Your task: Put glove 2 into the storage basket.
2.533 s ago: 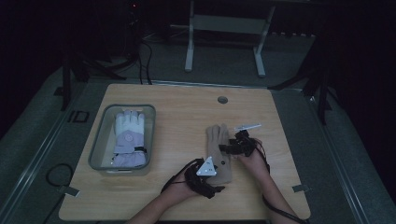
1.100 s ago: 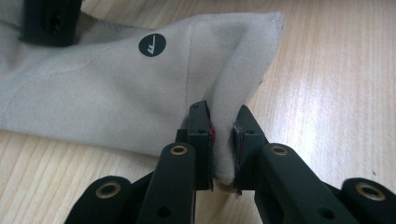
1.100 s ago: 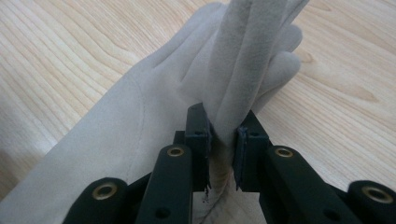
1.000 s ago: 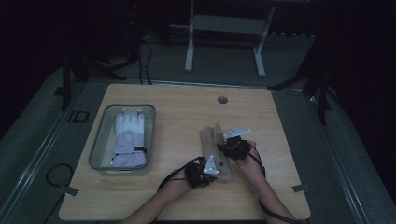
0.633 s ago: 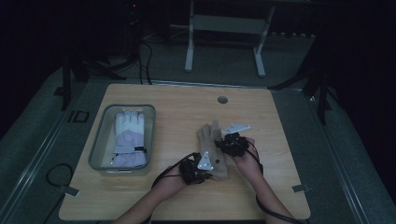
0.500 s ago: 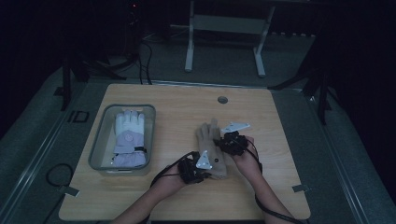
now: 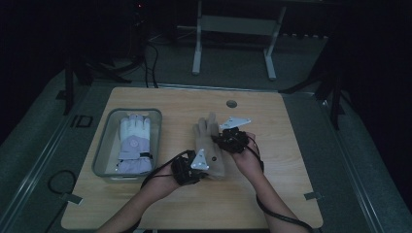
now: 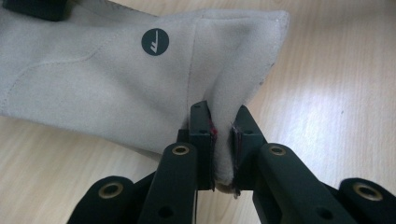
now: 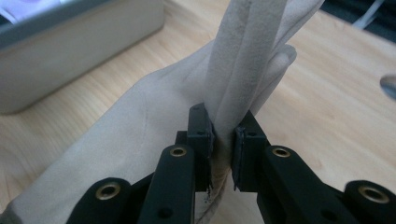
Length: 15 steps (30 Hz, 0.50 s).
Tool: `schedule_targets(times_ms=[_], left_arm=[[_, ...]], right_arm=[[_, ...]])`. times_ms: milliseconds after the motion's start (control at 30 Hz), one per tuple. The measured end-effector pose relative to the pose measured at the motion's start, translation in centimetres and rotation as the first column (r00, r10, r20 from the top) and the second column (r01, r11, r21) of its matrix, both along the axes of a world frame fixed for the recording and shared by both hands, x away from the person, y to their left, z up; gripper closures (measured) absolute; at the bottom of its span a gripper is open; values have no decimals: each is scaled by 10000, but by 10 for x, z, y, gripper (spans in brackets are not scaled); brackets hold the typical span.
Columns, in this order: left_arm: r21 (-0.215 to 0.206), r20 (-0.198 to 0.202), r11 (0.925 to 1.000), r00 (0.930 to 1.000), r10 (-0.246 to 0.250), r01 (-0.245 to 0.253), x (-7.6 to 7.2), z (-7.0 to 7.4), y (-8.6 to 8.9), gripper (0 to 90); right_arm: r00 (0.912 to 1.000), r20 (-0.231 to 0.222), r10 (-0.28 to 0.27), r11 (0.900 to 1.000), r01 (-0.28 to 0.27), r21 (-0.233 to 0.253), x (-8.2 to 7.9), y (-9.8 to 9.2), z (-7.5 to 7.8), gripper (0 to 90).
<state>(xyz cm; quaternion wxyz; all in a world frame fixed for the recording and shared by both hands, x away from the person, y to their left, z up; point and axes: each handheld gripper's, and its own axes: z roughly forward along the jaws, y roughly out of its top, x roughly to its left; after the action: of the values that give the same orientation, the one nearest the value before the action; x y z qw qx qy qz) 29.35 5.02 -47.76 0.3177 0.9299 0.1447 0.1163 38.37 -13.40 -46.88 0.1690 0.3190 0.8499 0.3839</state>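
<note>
A beige suede-like fabric glove (image 7: 210, 148) lies on the light wooden table (image 7: 272, 194), roughly mid-table, fingers pointing to the far edge, cuff toward the person. Both claws are clenched on it.

The left gripper (image 7: 191, 167) sits at the glove's near-left corner, by the cuff. In the left gripper view its black jaws pinch a fold of the cuff edge (image 8: 223, 140), fabric bunched up betw. the pads, w/ a dark round logo patch (image 8: 155, 42) just above on the glove's flat face. Bare wood shows to the right of that corner.

The right gripper (image 7: 232, 138) is at the glove's right edge, near the finger side. In the right gripper view its jaws are shut on a doubled-over strip of the same fabric (image 9: 224, 135), which rises upright from the grip; the rest of the glove spreads flat to the left.

Left of the glove, w/ a strip of bare wood betw. them, stands a clear rectangular plastic bin (image 7: 103, 155) holding a white and lilac glove (image 7: 134, 143). The bin's left wall is close to the table's left edge.

Open room: wide bare wood to the right of the right gripper out to the table's right edge, also along the near edge. A small round grey grommet (image 7: 231, 103) sits near the far edge, well apart from the glove.
</note>
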Motion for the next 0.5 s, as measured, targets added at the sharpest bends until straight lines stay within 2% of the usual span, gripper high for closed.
schedule_targets(times_ms=[367, 500], left_arm=[[190, 268, 9988, 9987, 444, -449, -5, 19, 30, 824], [328, 410, 9966, 9964, 747, -761, -7, 30, 50, 824]], right_arm=[[9990, 213, 395, 9991, -398, 150, 4, 34, 19, 802], [9967, 420, 689, 9975, -693, 98, 5, 57, 29, 802]])
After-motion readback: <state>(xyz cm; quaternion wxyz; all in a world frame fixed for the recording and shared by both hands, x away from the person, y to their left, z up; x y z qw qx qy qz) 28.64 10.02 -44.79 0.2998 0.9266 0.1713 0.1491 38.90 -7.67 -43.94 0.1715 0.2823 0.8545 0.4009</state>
